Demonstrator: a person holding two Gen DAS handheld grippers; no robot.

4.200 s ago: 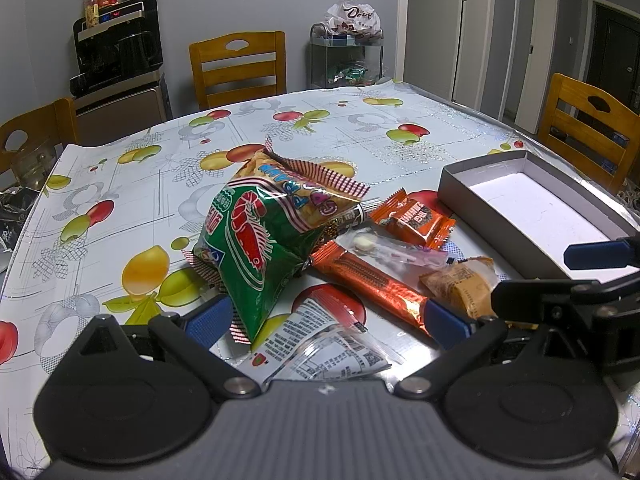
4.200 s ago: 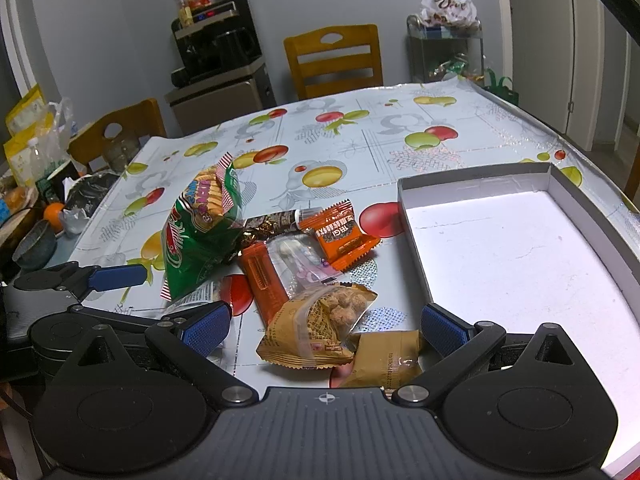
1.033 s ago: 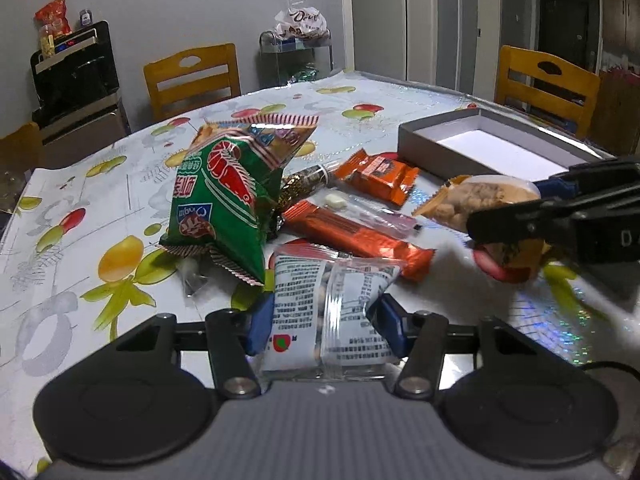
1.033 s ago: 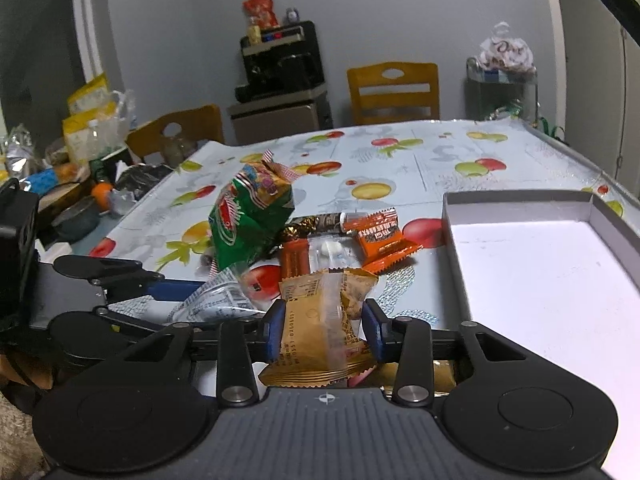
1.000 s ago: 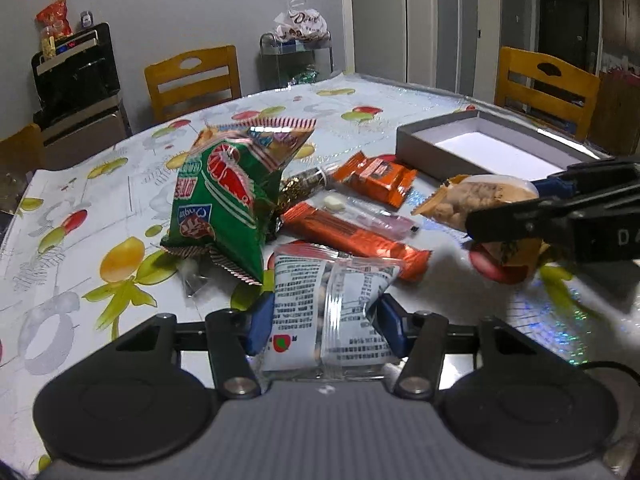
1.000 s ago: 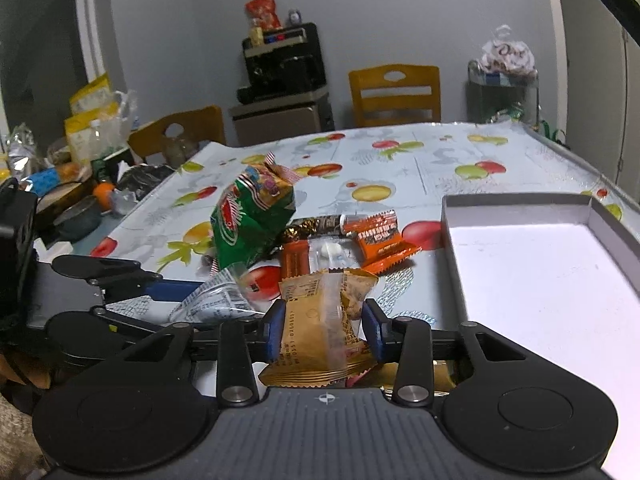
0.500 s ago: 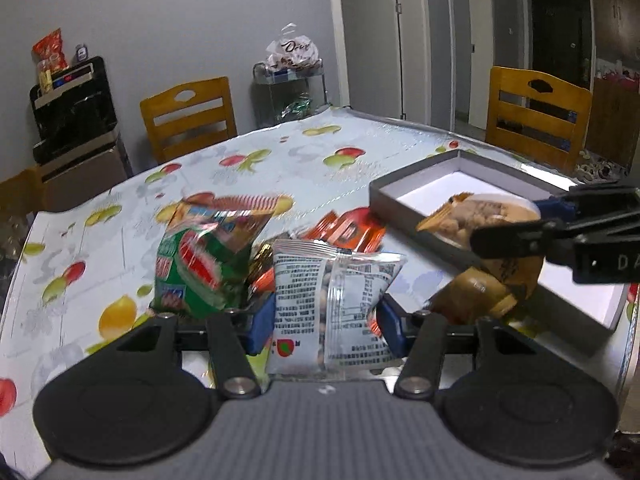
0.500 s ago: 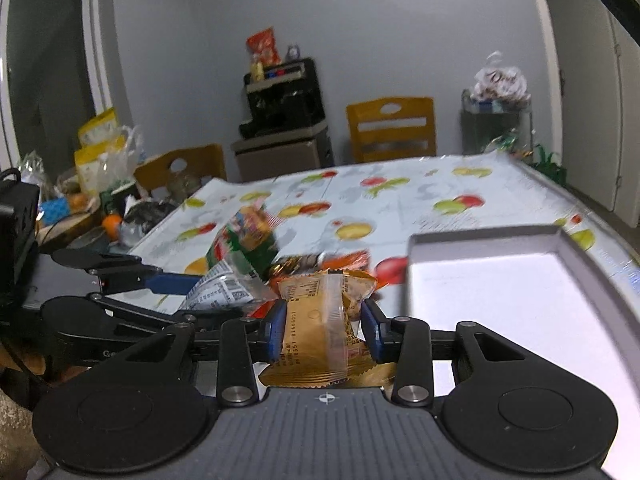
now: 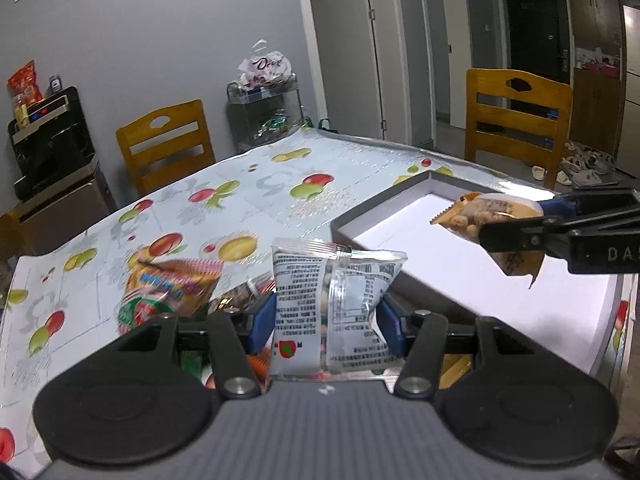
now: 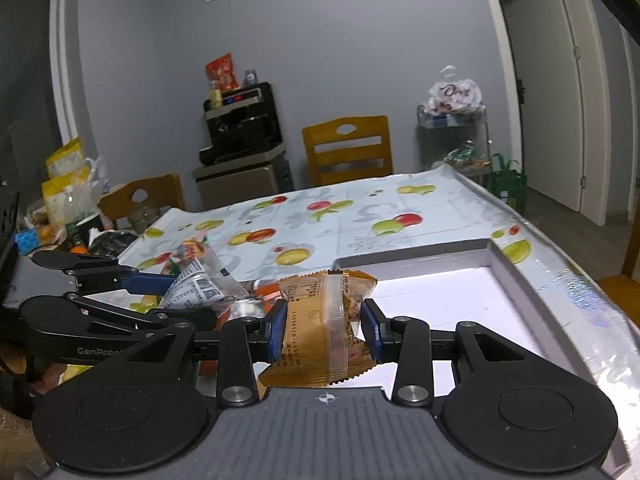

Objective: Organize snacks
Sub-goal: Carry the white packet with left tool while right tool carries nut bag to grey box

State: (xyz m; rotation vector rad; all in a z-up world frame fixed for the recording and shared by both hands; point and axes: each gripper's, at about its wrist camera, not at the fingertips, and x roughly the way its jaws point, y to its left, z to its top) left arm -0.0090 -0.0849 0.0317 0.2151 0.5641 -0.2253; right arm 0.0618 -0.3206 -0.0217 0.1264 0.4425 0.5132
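Moved: both grippers have lifted their packets off the tabletop (image 9: 248, 200) toward the gray box (image 9: 376, 210).
Left gripper (image 9: 326, 320): raised, fingers clamped on white printed packet (image 9: 334, 308).
Right gripper (image 10: 324, 330): above box, fingers clamped on orange snack packet (image 10: 320, 320).

table: covered in a glossy fruit-print tablecloth (image 9: 260, 184), pale with apples and pears all over
box: shallow grey tray-style box (image 9: 384, 204) with a white inside, sits flat on the cloth
snack pile: just left of the box, a green and red chip bag (image 9: 160, 292) lying on the cloth, a bit blurry
other snacks: some orange wrappers (image 10: 266, 292) next to the chip bag, mostly hidden, can't tell which ones
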